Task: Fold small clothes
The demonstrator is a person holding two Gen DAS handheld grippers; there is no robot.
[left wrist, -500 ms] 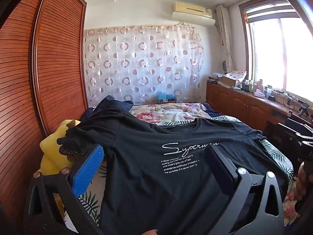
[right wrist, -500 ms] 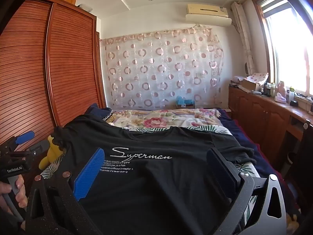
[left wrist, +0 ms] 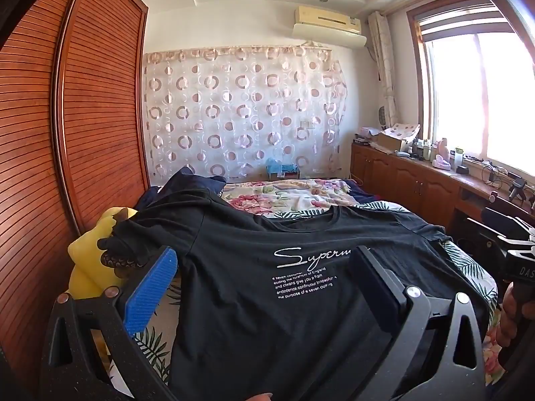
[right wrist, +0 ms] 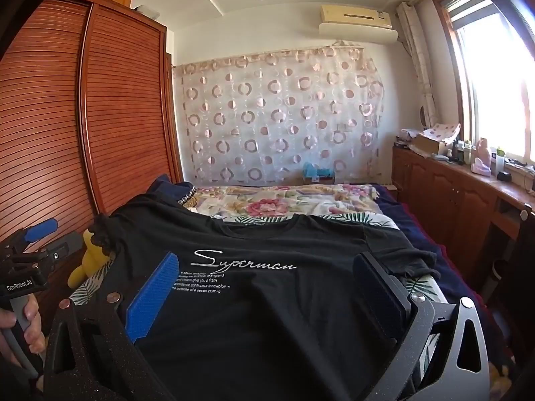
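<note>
Bed (right wrist: 384, 220) with leaf-print sheet, black T-shirt (right wrist: 267, 300) spread flat on it, floral quilt (right wrist: 284, 202) behind, yellow plush (left wrist: 90, 260) at left edge.

Bright daylight from blown-out window (left wrist: 481, 100), sharp focus, fisheye bending at edges, dark corner vignetting

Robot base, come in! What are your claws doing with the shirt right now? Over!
Left gripper open, right gripper open, nothing held. Black Superman T-shirt spread flat on bed, unfolded. Yellow plush toy by left sleeve.
</note>
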